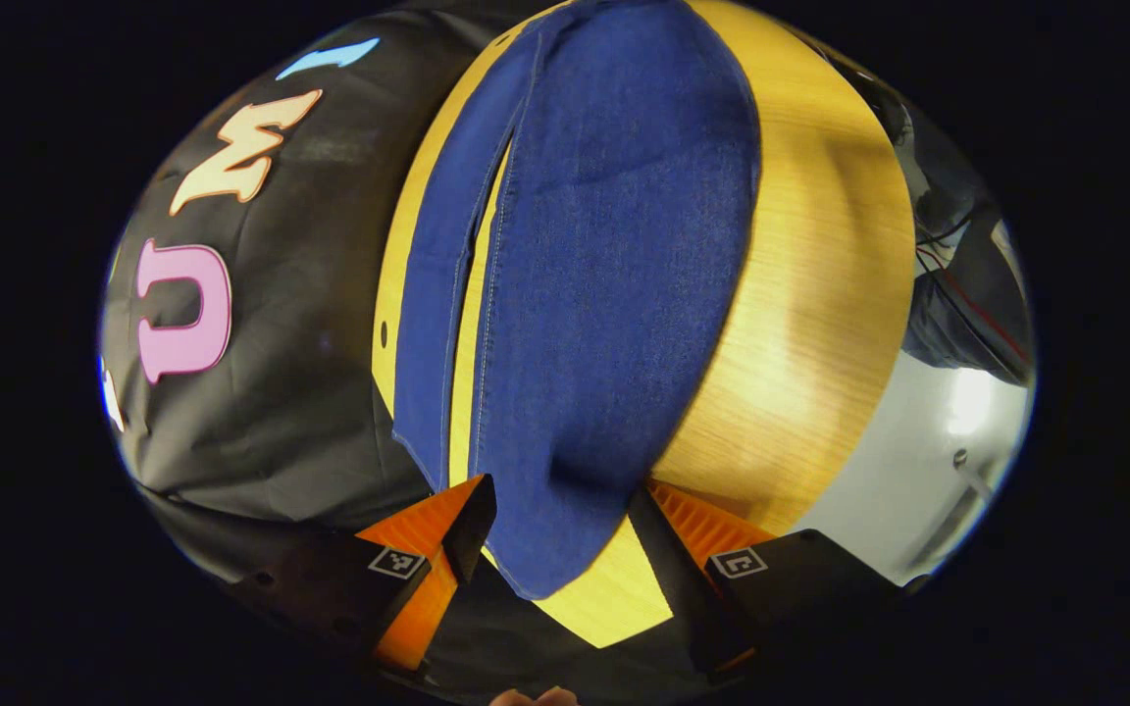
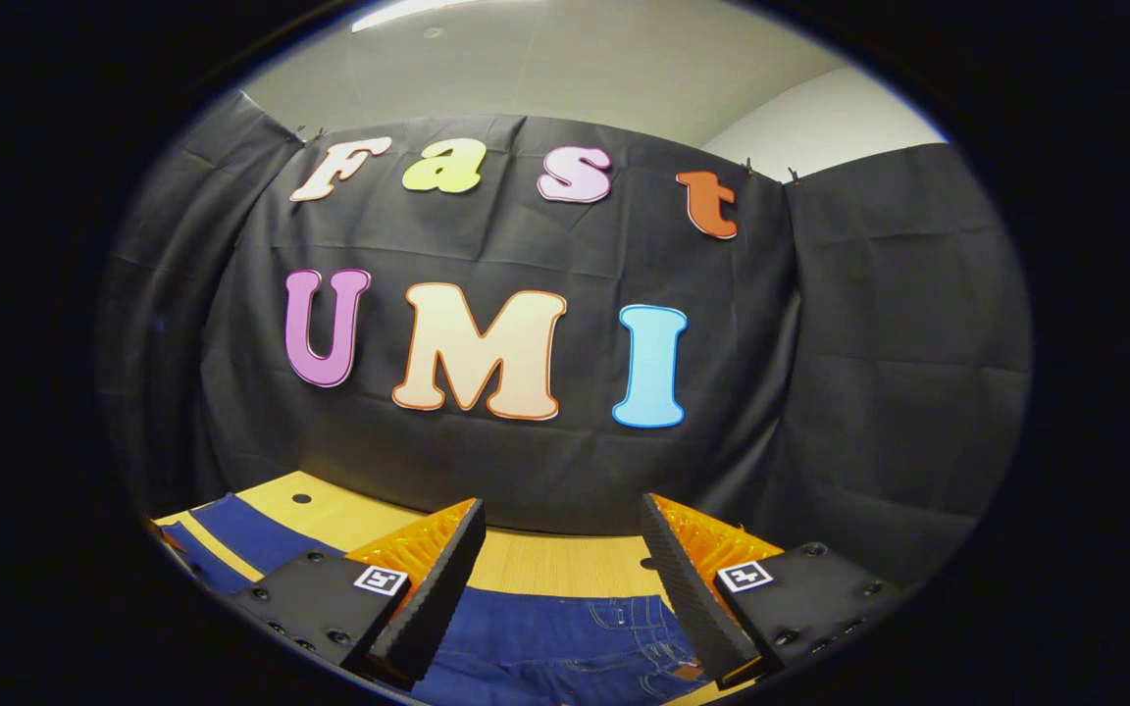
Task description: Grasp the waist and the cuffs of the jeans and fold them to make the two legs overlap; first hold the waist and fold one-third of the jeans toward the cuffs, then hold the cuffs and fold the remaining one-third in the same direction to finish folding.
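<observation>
The jeans (image 1: 614,294) lie flat on the table (image 1: 810,324), the 2 legs side by side with a narrow strip of wood showing between them, not yet overlapped. In the left gripper view the legs run lengthwise straight away from the left gripper (image 1: 560,515), whose fingers stand spread, and a cuff (image 1: 565,559) lies just under and between them, though I cannot tell whether they touch the cloth. In the right gripper view the right gripper (image 2: 560,549) hangs with its jaws apart and holding nothing, above the waist (image 2: 614,637), where pocket stitching shows. So each gripper sits at 1 end of the long axis: left nearer the cuffs, right nearer the waist. The coming move, as I judge it, is to pinch both ends along 1 leg's edge and carry that leg sideways over the other.
</observation>
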The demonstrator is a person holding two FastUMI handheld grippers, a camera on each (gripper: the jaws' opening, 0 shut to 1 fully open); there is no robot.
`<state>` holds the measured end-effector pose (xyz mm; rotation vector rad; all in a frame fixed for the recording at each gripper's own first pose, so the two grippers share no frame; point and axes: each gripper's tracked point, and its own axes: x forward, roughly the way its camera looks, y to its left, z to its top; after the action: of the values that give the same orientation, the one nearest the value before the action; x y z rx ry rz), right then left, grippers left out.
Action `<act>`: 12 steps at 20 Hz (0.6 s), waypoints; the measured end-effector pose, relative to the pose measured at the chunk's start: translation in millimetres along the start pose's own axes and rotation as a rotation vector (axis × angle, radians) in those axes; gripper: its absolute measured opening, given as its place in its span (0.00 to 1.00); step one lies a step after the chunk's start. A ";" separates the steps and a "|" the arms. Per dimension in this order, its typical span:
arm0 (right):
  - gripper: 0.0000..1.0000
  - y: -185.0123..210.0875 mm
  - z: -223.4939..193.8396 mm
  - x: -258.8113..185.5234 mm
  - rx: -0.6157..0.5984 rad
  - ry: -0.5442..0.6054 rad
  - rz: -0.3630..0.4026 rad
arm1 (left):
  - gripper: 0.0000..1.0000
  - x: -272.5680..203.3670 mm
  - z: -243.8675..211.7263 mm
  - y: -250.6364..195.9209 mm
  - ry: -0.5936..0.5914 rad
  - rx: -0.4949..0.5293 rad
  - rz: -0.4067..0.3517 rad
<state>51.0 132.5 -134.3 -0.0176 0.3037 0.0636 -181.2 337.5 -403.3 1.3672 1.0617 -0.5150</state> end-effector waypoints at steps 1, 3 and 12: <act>0.98 3.0 -0.1 0.0 0.002 0.000 -0.009 | 0.90 4.4 0.3 -2.2 -0.011 0.012 -0.030; 1.00 9.2 -1.6 1.2 -0.003 0.004 -0.024 | 0.74 12.6 1.0 -5.3 -0.043 0.031 -0.070; 1.00 -19.7 -33.0 -30.1 -0.334 0.003 -0.056 | 0.00 21.6 0.8 -8.3 -0.045 -0.078 -0.080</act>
<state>13.8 110.2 -156.6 -0.3574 0.2929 0.0583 -177.6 341.0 -425.9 1.2437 1.0926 -0.5554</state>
